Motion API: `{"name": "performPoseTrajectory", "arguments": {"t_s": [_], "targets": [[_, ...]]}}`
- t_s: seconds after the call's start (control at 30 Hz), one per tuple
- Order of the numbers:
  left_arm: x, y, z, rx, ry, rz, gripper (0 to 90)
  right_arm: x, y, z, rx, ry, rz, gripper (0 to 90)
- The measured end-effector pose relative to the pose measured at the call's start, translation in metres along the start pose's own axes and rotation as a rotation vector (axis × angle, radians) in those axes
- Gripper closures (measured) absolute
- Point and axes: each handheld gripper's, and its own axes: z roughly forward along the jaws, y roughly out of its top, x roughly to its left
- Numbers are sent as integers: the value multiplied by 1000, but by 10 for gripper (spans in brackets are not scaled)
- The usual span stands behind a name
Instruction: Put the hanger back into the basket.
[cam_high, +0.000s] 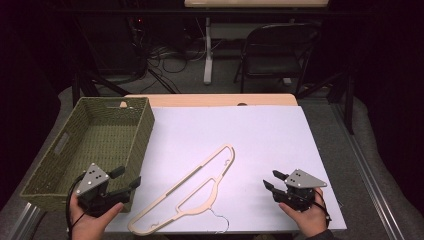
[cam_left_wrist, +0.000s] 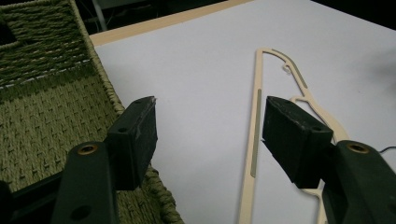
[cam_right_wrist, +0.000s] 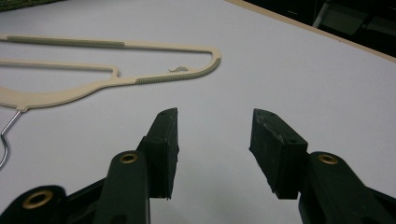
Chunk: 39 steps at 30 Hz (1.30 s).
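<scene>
The hanger (cam_high: 187, 192) lies flat between the left gripper (cam_high: 129, 178) and right gripper (cam_high: 270, 181), touching neither; both stand spread, empty.

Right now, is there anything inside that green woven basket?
The green woven basket looks empty: its woven floor shows bare in the high view. The near corner is hidden behind the left claw and the hand holding it.

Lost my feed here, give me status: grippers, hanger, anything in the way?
Left gripper open, empty, by basket. Right gripper open, empty. Hanger flat on white sheet between them, untouched. Nothing in the way.
</scene>
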Motion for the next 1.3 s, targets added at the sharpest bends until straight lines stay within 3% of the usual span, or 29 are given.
{"name": "performPoseTrajectory", "arguments": {"t_s": [0.13, 0.3, 0.57, 0.7, 0.83, 0.93, 1.3], "targets": [[-4, 1, 0, -13, 0, 3, 380, -3, -2, -2, 21, 4, 12, 513], [-14, 5, 4, 16, -16, 30, 388, -2, -1, -2, 4, 4, 6, 513], [-23, 9, 13, 58, -59, 24, 416, -3, 0, -6, -5, -2, 17, 506], [-29, 12, 18, 90, -78, 29, 417, -5, -1, -6, -4, 0, 32, 505], [-37, 16, 27, 147, -111, 61, 498, -7, -2, -5, 1, 1, 33, 504], [-43, 18, 36, 185, -122, 81, 507, -7, -2, -4, 1, 3, 34, 504], [-52, 18, 65, 291, -183, 85, 544, -6, -3, -3, 5, 8, 33, 503]]}}
